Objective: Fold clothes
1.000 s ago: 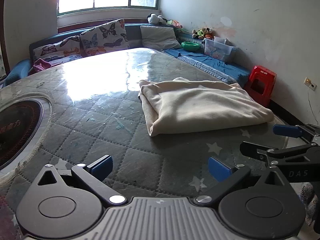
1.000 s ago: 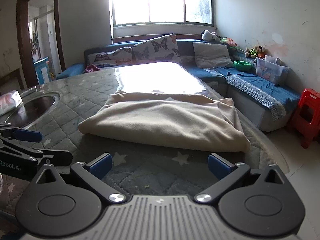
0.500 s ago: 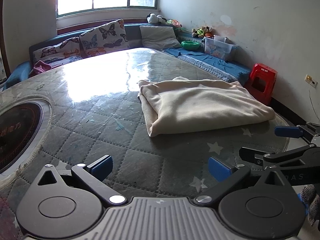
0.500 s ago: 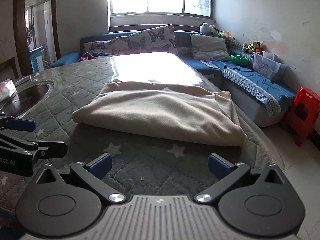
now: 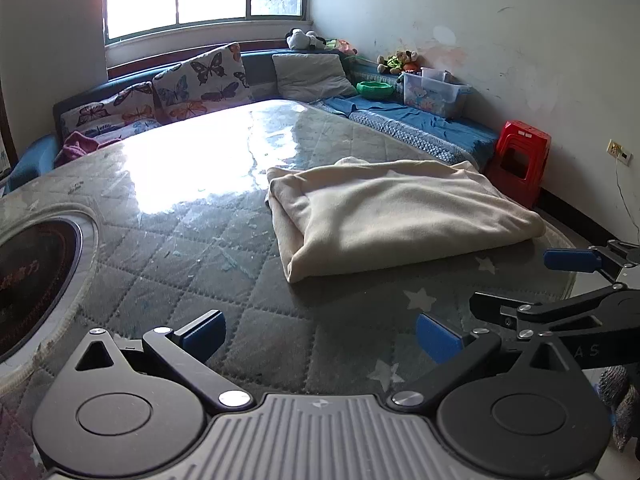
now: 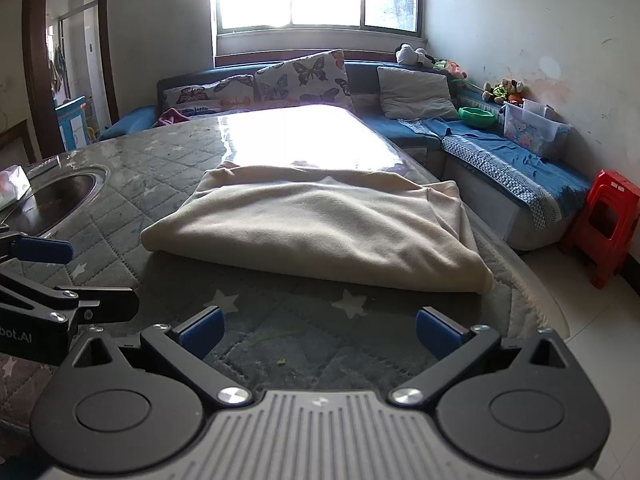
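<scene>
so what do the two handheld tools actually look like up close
Both match: the left tool and right tool have black linkage arms with silver pivot screws, blue pads on the fingertips, and a grey ribbed body. White lettering marks each side.

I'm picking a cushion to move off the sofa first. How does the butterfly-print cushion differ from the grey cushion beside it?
The butterfly-print cushion is light with dark and orange butterflies; the grey cushion is plain. The butterfly-print cushion stands nearer the window's middle, the grey cushion nearer the corner with the stuffed toys. Both lean upright against the sofa back.
</scene>
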Available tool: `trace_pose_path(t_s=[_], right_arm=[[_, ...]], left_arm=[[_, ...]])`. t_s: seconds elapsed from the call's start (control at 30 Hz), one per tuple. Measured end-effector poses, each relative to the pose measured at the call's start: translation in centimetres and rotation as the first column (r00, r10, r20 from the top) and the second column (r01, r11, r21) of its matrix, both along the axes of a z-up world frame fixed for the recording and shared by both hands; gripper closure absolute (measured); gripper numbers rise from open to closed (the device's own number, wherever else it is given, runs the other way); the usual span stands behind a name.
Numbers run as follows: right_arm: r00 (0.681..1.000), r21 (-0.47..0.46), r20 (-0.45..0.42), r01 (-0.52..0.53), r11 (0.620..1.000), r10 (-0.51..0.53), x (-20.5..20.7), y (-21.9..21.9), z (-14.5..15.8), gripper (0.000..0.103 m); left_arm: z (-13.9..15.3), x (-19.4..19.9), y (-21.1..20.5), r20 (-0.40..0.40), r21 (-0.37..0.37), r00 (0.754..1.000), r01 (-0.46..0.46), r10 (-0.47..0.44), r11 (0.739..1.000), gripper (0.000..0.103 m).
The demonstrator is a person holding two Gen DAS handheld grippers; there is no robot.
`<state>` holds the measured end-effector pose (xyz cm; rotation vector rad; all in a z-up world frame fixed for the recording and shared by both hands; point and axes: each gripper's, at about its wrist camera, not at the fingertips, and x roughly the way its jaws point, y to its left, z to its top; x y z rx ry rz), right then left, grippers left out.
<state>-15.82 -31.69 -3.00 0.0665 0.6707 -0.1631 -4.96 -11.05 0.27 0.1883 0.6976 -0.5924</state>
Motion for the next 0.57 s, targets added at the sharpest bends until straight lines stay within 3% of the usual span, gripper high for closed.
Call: trace_pose_path(t_s=[0.57], right_arm=[[1.0, 0.015, -0.006, 0.003, 1.0, -0.003, 0.57, -0.57, -0.23, 0.0]], left_arm=[[0.06, 0.57, -0.95, 0.01, 0.014, 1.0, 0.01, -0.01, 1.0, 0.0]])
